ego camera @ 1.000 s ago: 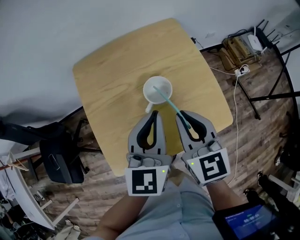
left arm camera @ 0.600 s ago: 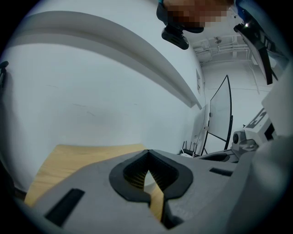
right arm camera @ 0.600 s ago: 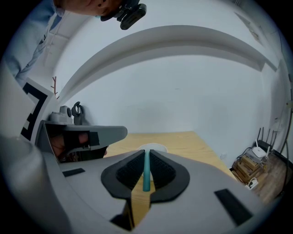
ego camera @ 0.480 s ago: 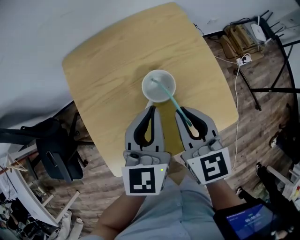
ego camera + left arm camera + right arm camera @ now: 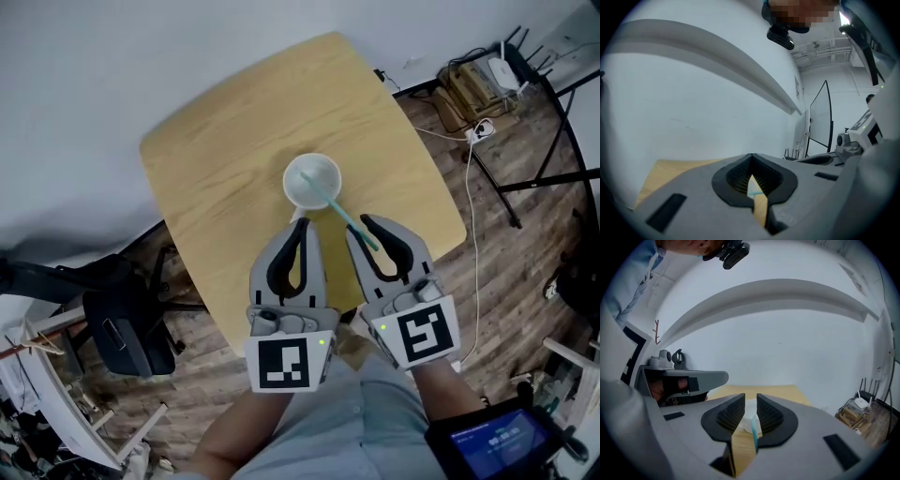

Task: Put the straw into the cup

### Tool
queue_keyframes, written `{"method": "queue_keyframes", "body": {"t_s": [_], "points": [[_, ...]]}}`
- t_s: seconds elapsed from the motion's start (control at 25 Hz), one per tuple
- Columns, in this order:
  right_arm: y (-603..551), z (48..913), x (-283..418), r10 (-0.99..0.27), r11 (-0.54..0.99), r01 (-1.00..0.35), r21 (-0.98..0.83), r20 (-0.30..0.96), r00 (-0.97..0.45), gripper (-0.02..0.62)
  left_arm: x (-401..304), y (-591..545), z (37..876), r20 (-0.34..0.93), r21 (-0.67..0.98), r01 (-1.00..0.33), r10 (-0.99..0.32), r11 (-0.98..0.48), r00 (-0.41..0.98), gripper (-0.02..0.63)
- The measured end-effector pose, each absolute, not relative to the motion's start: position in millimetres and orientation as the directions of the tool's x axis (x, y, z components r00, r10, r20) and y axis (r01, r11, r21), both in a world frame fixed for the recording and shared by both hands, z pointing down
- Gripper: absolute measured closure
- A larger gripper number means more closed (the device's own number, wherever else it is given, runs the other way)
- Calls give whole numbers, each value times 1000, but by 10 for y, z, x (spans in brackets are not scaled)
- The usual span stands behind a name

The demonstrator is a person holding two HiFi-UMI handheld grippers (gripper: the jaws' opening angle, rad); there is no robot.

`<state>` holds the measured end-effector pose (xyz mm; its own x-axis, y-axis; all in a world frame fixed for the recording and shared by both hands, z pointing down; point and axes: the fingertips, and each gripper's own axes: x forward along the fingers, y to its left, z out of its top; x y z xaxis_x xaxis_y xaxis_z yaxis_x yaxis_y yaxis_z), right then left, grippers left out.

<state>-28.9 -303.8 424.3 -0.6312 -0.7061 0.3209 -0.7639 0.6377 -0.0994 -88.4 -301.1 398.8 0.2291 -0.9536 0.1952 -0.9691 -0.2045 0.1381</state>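
A white cup (image 5: 312, 181) stands near the middle of the wooden table (image 5: 216, 150). A teal straw (image 5: 342, 214) slants from inside the cup, over its near rim, back into my right gripper (image 5: 360, 226). In the right gripper view the straw (image 5: 753, 430) lies along the right pad, and the jaws stand a little apart with table showing between the straw and the left pad. My left gripper (image 5: 302, 225) is just left of it, near the cup, shut with nothing in it; its tips (image 5: 751, 159) meet.
The table's near edge (image 5: 225, 328) lies under my grippers. A black chair (image 5: 127, 319) stands at the left on the wooden floor. Cables, a power strip (image 5: 483, 131) and a black stand (image 5: 544, 178) are at the right. A white wall runs behind the table.
The head view swayed a little. Both grippers, the straw and the cup keep the same places relative to each other; the straw's far end stays in the cup.
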Motion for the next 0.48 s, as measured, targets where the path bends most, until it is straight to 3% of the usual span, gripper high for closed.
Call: {"method": "queue_keyframes", "body": {"t_s": [0.32, 0.48], "points": [[-2750, 3530, -76, -768, 615, -787, -49, 188, -612, 523, -632, -2663, 3303, 69, 53, -964, -962, -261, 265, 609], [-2585, 3143, -33, -783, 615, -788, -19, 101, -614, 566, -499, -2455, 2939, -2, 28, -958, -958, -286, 286, 609]]}}
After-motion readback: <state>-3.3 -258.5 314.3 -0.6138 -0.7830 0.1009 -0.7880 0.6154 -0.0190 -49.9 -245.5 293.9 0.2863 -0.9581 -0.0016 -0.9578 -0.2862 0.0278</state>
